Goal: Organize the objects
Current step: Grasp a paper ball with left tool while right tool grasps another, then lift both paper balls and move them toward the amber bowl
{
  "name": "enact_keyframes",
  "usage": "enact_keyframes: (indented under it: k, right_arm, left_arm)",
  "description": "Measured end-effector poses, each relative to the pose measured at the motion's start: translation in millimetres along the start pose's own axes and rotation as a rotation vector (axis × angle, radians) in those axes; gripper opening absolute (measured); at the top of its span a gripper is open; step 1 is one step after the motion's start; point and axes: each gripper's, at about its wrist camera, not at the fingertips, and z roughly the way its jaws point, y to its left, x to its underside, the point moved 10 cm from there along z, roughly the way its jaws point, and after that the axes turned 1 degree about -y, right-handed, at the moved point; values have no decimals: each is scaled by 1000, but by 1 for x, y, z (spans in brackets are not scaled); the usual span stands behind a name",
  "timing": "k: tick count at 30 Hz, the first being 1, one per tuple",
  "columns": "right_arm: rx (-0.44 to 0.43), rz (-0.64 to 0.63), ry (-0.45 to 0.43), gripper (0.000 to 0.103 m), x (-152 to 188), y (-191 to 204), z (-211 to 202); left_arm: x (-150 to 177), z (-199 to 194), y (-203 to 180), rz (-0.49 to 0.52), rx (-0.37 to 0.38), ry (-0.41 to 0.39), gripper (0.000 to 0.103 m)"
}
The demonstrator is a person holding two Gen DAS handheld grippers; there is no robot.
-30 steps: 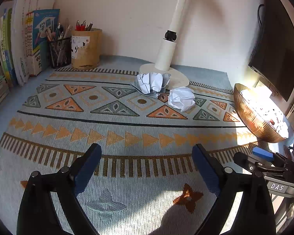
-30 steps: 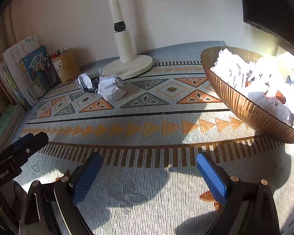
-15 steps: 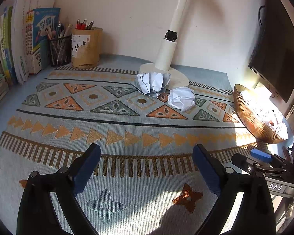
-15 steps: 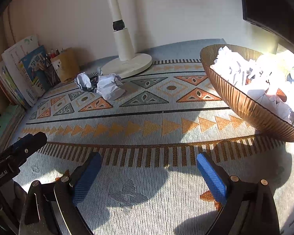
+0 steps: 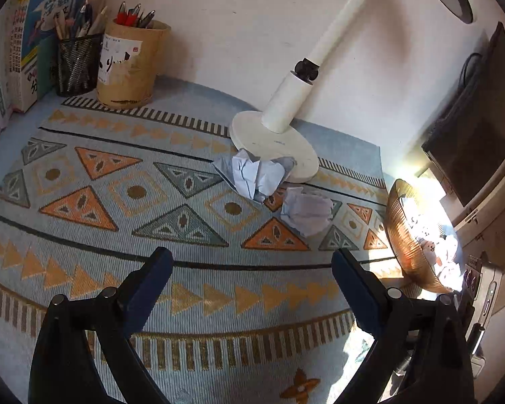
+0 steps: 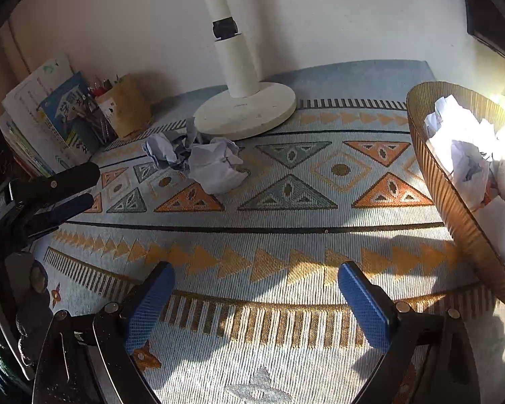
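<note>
Two crumpled white paper balls lie on the patterned mat by the lamp base: one ball (image 5: 257,175) (image 6: 165,151) against the base, the other ball (image 5: 308,210) (image 6: 217,166) just in front of it. A copper ribbed bowl (image 5: 405,239) (image 6: 451,188) at the right holds several crumpled papers. My left gripper (image 5: 250,269) is open, empty, a short way before the balls. My right gripper (image 6: 256,286) is open and empty over the mat, left of the bowl. The left gripper also shows at the left edge of the right wrist view (image 6: 60,192).
A white desk lamp (image 5: 286,118) (image 6: 245,107) stands at the back by the wall. A tan pen cup (image 5: 129,64), a black mesh pen holder (image 5: 75,64) and upright books (image 5: 30,40) fill the back left. A dark monitor (image 5: 471,128) stands at the right.
Both grippers have moved forward toward the paper balls and lamp; the balls look larger and closer. Both stay open and empty.
</note>
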Motion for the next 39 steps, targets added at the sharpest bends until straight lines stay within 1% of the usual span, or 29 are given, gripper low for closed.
enact_keyframes:
  k: [2, 4, 7, 9, 10, 11, 12, 13, 14, 15, 16, 17, 18, 19, 20, 21, 22, 25, 26, 29, 31, 32, 35, 39]
  right_arm:
    - [3, 2, 10, 97, -19, 3, 18]
    - [-17, 18, 8, 97, -34, 6, 36]
    - [-41, 26, 6, 97, -47, 9, 60]
    - [-68, 76, 20, 97, -49, 9, 75]
    - [-70, 96, -22, 99, -53, 8, 75]
    - [-70, 99, -32, 98, -54, 9, 75]
    - [-71, 88, -21, 95, -53, 11, 77]
    - [-53, 72, -33, 84, -54, 12, 75]
    - [-78, 60, -35, 66, -52, 17, 74]
    - [-101, 42, -30, 60, -51, 22, 73]
    - [-93, 20, -44, 48, -51, 25, 70]
    - [-74, 5, -59, 47, -51, 26, 68]
    - [-68, -6, -65, 47, -51, 28, 67]
    - [-66, -13, -70, 47, -51, 29, 65]
    - [-61, -14, -79, 47, -51, 28, 64]
    - [-57, -12, -90, 47, -52, 27, 61]
    - [-56, -9, -102, 47, -52, 26, 58]
    - [-49, -2, -140, 47, -55, 21, 44]
    - [-48, 4, -144, 47, -54, 19, 37]
    - [-84, 30, -155, 47, -41, 13, 5]
    - [-84, 15, -158, 47, -21, 9, -18]
    - [-73, -4, -156, 47, -8, 7, -28]
    - [18, -43, -154, 47, 31, -8, -48]
    - [48, -28, -135, 47, 67, -23, -57]
  left_arm:
    - [-19, 23, 1, -21, 47, 34, 95]
    - [-30, 48, 3, -45, 78, 64, 95]
    - [-39, 78, 7, -81, 111, 84, 95]
    - [-40, 90, 9, -123, 140, 96, 95]
    - [-40, 94, 9, -127, 148, 98, 95]
    - [-43, 93, 9, -117, 139, 75, 95]
    - [-44, 93, 9, -111, 126, 66, 95]
    - [-44, 95, 9, -112, 123, 66, 95]
    - [-45, 96, 9, -113, 118, 61, 95]
    - [-45, 97, 8, -107, 105, 58, 93]
    - [-46, 99, 7, -94, 86, 59, 91]
    - [-46, 102, 5, -78, 68, 66, 71]
    - [-42, 106, 2, -71, 67, 89, 50]
    - [-42, 105, 3, -66, 41, 83, 49]
    - [-43, 103, 2, -55, 32, 73, 46]
    - [-43, 101, 0, -46, 25, 61, 41]
    - [-44, 98, 0, -43, 34, 48, 34]
    - [-45, 89, -1, -39, 42, 21, 34]
    - [-44, 85, -4, -32, 55, 14, 34]
    - [-37, 66, -18, -5, 85, -1, 34]
    - [-28, 48, -31, -14, 142, 1, 34]
    - [-21, 39, -38, -12, 152, -4, 34]
    - [7, 17, -55, 33, 113, -21, 34]
    - [54, 8, -68, 47, 40, -12, 34]
